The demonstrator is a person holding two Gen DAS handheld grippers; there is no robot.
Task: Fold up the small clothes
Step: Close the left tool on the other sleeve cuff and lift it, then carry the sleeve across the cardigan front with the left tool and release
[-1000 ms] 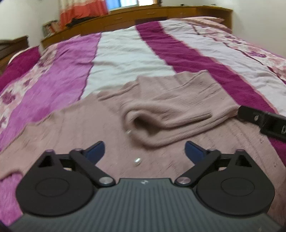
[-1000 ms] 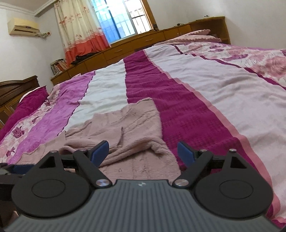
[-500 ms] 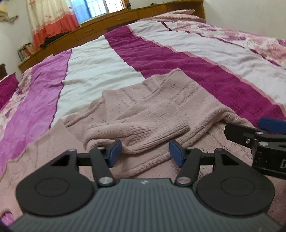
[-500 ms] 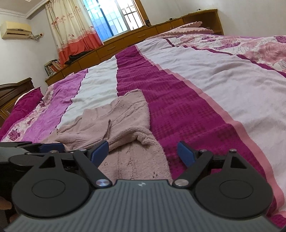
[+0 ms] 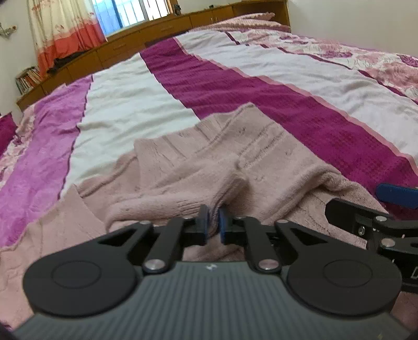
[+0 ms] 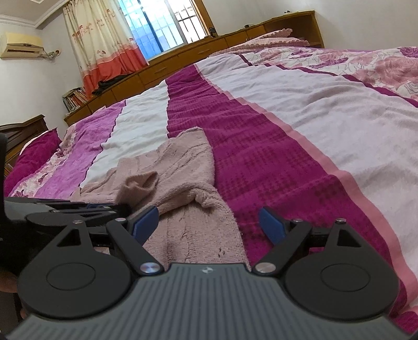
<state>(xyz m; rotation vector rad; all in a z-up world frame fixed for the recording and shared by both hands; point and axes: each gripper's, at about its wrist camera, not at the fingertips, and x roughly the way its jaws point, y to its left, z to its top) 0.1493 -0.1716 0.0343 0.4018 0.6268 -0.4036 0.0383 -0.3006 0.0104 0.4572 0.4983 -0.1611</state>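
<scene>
You worked over one wide bed covered by a striped bedspread (image 5: 261, 86) in magenta, white and lilac bands with floral pink edges. One garment lay on it: a dusty-pink knitted sweater (image 5: 209, 157), spread across the near part of the bed, mostly over the white and lilac stripes, with its far corner reaching the dark magenta stripe. Its upper part was folded over toward you in a soft, rumpled roll.

You held two grippers, one in each hand. Your left gripper (image 5: 213, 225) had just been closing, and its two blue-padded fingers (image 5: 203, 219) stood nearly together, pinching a raised ridge of the sweater's folded edge between them. From the right wrist view, that pinched fabric rose in a small peak (image 6: 141, 183) above the black arms of the left gripper.

Your right gripper (image 6: 209, 222) stood wide open with nothing between its two blue pads (image 6: 145, 222). It hung low over the sweater's right edge, one finger over the pink knit and the other over the magenta stripe; whether either finger touched the cloth could not be told.

Beyond the bed stood one long wooden cabinet (image 6: 183, 60) under one window (image 6: 162, 23) with a cream and orange curtain (image 6: 102, 41), and one air conditioner (image 6: 21, 44) was mounted on the wall.
</scene>
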